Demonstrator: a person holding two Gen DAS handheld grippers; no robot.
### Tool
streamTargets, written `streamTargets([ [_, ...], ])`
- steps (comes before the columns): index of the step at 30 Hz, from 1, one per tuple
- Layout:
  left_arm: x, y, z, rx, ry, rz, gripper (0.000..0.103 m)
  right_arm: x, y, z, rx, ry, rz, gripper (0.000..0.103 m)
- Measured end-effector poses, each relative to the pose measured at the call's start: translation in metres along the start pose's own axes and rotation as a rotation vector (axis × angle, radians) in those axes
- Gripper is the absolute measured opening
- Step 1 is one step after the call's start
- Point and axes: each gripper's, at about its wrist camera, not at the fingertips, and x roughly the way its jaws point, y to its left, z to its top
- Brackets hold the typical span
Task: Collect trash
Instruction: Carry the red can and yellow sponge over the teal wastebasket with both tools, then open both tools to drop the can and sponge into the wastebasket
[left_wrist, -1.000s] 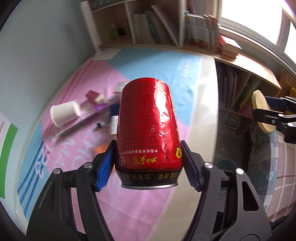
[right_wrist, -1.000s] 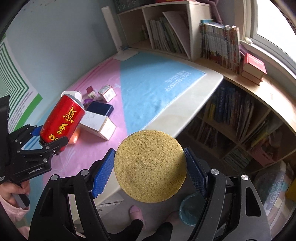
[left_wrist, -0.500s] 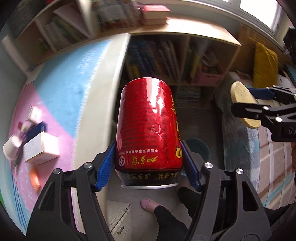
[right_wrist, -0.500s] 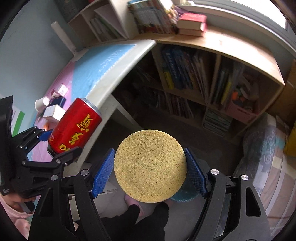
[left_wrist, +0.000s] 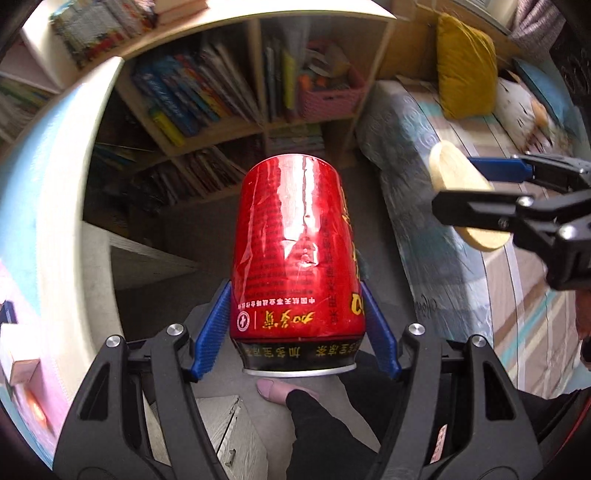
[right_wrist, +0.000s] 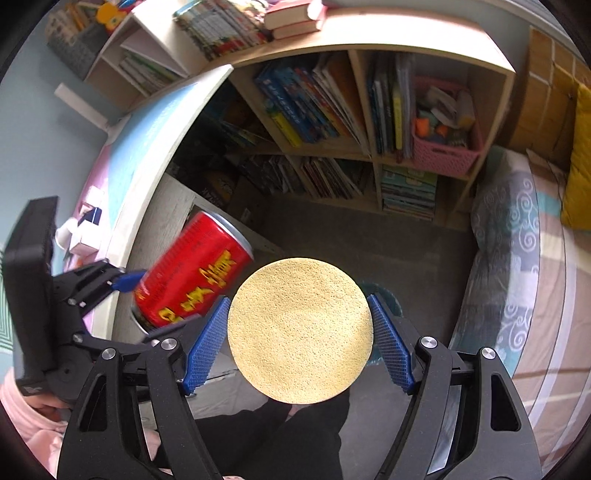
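Note:
A dented red drink can (left_wrist: 295, 251) with yellow lettering sits between the blue pads of my left gripper (left_wrist: 294, 286), which is shut on it, bottom rim toward the camera. My right gripper (right_wrist: 298, 299) is shut on the edges of a round yellow sponge disc (right_wrist: 299, 332). In the right wrist view the red can (right_wrist: 192, 280) and left gripper (right_wrist: 155, 302) hang just left of the disc. In the left wrist view the disc (left_wrist: 450, 166) and right gripper (left_wrist: 469, 188) are at the right. Both point steeply down over grey floor. A teal bin (right_wrist: 386, 295) peeks from behind the disc.
The white desk edge (right_wrist: 147, 177) with small boxes runs along the left. A bookshelf (right_wrist: 332, 110) with a pink basket (right_wrist: 443, 147) fills the back. A bed (right_wrist: 517, 258) with a yellow pillow lies to the right. The person's foot (left_wrist: 273, 387) is below the can.
Both grippers swung off the desk toward the floor and tipped downward, still holding can and disc. The desk slid to the left edge; shelf, bed and bin came into view.

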Motion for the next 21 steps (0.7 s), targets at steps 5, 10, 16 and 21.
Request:
streamTargets([
  [5,0.020,-0.021,0.000,0.099,0.064,0.006,0.093,-0.007,-0.015,-0.007,0.051,-0.032,0.003,0.090],
  [10,0.023,-0.024,-0.002,0.091,0.073,0.014,0.093,-0.012,-0.030,-0.010,0.093,-0.039,-0.015,0.090],
  [16,0.012,-0.012,-0.005,0.040,0.046,0.049,0.093,-0.011,-0.030,-0.006,0.068,-0.036,-0.018,0.090],
  [21,-0.003,0.005,-0.006,-0.020,0.014,0.088,0.093,-0.008,-0.017,0.004,0.022,-0.032,0.001,0.090],
])
